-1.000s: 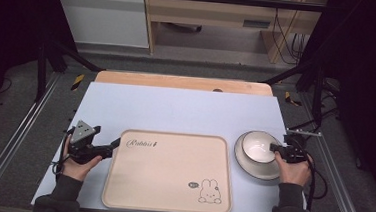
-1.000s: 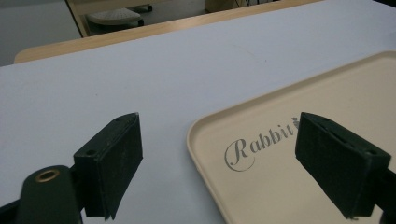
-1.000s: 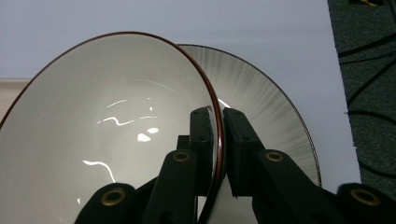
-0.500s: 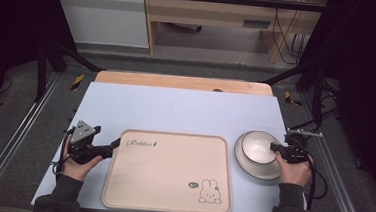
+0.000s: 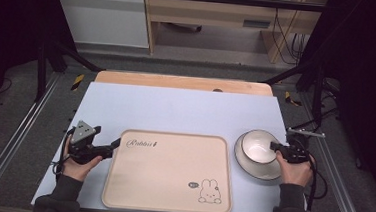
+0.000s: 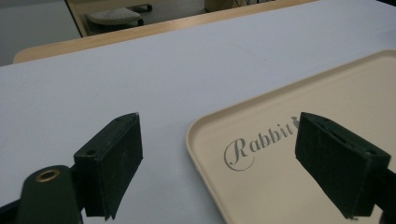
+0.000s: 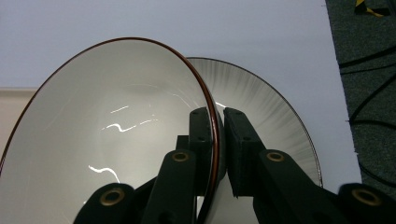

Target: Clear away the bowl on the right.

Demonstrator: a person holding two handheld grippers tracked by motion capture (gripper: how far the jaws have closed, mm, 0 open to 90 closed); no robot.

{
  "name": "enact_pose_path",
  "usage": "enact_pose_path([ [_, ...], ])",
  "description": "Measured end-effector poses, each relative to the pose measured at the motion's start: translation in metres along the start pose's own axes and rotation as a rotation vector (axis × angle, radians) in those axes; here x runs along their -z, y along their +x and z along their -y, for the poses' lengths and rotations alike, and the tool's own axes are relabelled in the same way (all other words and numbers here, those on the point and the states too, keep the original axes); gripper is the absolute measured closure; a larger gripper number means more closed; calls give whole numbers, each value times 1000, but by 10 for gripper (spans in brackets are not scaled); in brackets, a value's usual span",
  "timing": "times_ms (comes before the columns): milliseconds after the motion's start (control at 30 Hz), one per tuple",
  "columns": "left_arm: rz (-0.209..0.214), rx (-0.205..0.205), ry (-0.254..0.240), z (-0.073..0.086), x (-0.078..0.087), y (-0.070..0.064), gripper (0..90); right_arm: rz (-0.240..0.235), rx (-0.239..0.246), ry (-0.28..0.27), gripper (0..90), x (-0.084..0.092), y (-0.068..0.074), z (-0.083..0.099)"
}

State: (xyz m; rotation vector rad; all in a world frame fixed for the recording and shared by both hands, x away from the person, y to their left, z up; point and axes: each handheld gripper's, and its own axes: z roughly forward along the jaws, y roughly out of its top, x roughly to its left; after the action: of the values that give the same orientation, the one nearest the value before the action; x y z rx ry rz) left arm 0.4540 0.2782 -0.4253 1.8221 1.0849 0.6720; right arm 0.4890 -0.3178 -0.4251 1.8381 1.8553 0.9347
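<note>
A white bowl (image 5: 256,147) (image 7: 107,135) with a dark red rim rests on a grey-streaked plate (image 5: 266,172) (image 7: 275,121) at the right of the table. My right gripper (image 5: 276,146) (image 7: 215,140) is shut on the bowl's near rim, one jaw inside and one outside. A beige tray (image 5: 171,172) (image 6: 289,154) printed with "Rabbit" and a small rabbit lies in the middle. At its left edge my left gripper (image 5: 112,146) (image 6: 233,163) stands open, its jaws straddling the tray's near left corner without touching it.
The pale blue mat (image 5: 176,107) covers the table top, with a wooden strip (image 5: 182,82) along the far edge. Metal frame rails (image 5: 13,134) run down both sides, and cables (image 5: 318,145) lie on the floor to the right.
</note>
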Motion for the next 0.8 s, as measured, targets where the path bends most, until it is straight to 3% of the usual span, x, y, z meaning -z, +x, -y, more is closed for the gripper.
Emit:
enact_pose_path([
  [367, 0, 1, 1, 0, 0, 0, 145, -23, -3, -18, 818, 4, 4, -2],
  [800, 1, 1, 0, 0, 0, 0, 144, -53, 26, -49, 817, 12, 12, -5],
])
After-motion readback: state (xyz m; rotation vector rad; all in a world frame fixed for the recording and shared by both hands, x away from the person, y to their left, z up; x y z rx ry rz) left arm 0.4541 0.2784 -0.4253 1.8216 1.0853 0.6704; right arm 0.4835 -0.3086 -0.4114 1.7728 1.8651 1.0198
